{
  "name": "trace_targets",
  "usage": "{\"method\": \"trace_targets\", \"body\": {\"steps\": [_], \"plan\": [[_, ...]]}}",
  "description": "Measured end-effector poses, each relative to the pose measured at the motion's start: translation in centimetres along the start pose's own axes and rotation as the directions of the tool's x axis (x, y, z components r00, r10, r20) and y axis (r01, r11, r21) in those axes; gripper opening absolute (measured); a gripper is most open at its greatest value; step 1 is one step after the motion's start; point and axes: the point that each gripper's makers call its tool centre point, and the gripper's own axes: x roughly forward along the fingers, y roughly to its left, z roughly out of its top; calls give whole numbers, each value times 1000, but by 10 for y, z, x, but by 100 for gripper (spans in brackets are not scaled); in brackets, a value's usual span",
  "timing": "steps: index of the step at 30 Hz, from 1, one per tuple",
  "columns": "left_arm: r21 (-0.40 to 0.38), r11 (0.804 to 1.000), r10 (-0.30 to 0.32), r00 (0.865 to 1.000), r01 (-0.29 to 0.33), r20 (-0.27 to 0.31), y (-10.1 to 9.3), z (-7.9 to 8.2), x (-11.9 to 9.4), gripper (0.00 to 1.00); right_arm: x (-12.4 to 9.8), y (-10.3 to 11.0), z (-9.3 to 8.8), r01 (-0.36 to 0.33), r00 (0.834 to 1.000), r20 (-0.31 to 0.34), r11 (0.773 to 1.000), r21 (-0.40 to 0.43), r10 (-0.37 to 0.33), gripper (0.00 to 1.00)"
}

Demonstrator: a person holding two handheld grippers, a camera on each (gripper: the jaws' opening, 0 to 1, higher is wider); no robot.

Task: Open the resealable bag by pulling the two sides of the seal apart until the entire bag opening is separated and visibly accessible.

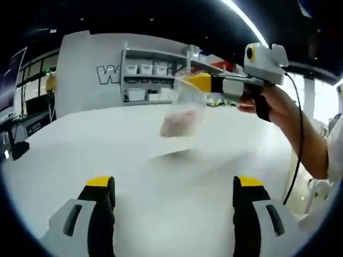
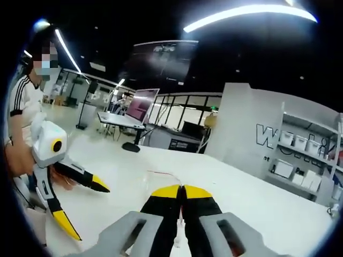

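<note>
A clear resealable bag (image 1: 182, 115) with a pinkish lump inside hangs above the white table (image 1: 107, 150), just right of centre in the left gripper view. My right gripper (image 1: 199, 81) comes in from the right, held by a hand, and is shut on the bag's top edge. My left gripper (image 1: 174, 184) stands wide open near the bottom, well short of the bag, with nothing between its jaws. In the right gripper view my right gripper (image 2: 182, 191) has its yellow tips pressed together, with a thin strip of the bag's rim (image 2: 162, 175) just beyond them. The open left gripper (image 2: 83, 206) sits at the left.
A white wall panel (image 1: 91, 69) with lettering and a shelf (image 1: 153, 80) of white bins stand behind the table. Desks with monitors (image 2: 140, 104) lie further off. A person (image 2: 24, 118) in a white shirt stands at the table's edge.
</note>
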Motion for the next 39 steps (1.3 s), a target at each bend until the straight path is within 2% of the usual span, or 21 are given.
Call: {"method": "trace_targets", "body": {"steps": [5, 28, 39], "plan": [[-4, 1000, -1, 1000, 1, 14, 1, 2, -2, 90, 4, -5, -3, 4, 1000, -5, 1000, 7, -4, 0], [-6, 1000, 0, 1000, 0, -4, 3, -1, -1, 86, 27, -30, -17, 1, 1000, -30, 997, 82, 2, 0], [-12, 1000, -5, 1000, 5, -5, 3, -1, -1, 86, 36, -40, -25, 10, 999, -49, 997, 77, -6, 0]]}}
